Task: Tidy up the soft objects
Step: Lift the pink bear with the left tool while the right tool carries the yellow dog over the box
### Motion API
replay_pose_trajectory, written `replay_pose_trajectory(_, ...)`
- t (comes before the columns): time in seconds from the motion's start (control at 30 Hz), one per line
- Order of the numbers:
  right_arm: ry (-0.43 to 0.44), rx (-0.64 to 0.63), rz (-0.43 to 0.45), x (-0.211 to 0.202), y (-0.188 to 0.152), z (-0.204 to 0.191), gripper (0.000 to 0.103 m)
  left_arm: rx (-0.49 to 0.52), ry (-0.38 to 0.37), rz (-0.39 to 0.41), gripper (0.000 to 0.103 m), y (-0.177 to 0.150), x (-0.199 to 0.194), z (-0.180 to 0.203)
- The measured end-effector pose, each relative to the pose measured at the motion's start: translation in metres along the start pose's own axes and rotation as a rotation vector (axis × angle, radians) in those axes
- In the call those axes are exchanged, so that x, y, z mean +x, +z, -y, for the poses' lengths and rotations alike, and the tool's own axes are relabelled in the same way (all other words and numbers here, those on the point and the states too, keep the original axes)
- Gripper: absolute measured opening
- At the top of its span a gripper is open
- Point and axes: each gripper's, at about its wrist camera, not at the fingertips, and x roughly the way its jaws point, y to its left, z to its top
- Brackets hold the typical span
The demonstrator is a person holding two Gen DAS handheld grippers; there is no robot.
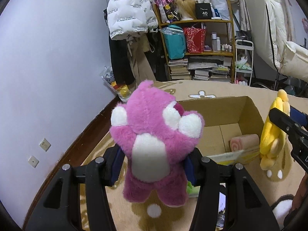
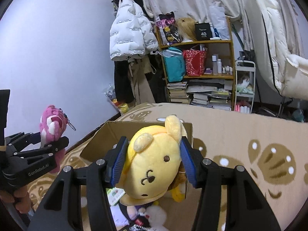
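Pink plush bear (image 1: pixel 154 146) clamped in left tool (image 1: pixel 154 165), yellow plush dog (image 2: pixel 152 163) gripped by right tool (image 2: pixel 154 163), apparently above cardboard box (image 1: pixel 231 111) rim.

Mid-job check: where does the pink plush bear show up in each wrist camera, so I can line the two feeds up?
Left wrist view: the pink plush bear fills the centre, clamped between the left gripper jaws, belly toward the camera.
Right wrist view: it sits small at the left edge, seen from the side, held up by that gripper.
Shared landmark: the open cardboard box on the patterned rug.
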Motion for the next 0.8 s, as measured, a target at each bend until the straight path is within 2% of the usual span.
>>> replay_pose_trajectory(0.4,0.034,-0.035,0.018,0.040,0.024,-0.002,0.058,-0.027,-0.007,0.013,0.052,0.028,0.031,-0.010)
replay_pose_trajectory(0.67,0.034,-0.042,-0.038,0.072,0.021,0.001,0.058,-0.044,-0.043,-0.003,0.052,0.030,0.056,-0.013)
replay_pose_trajectory(0.8,0.026,-0.044,-0.041,0.077,0.016,0.006,0.059,-0.015,-0.035,-0.025,0.052,0.031,0.070,-0.007)
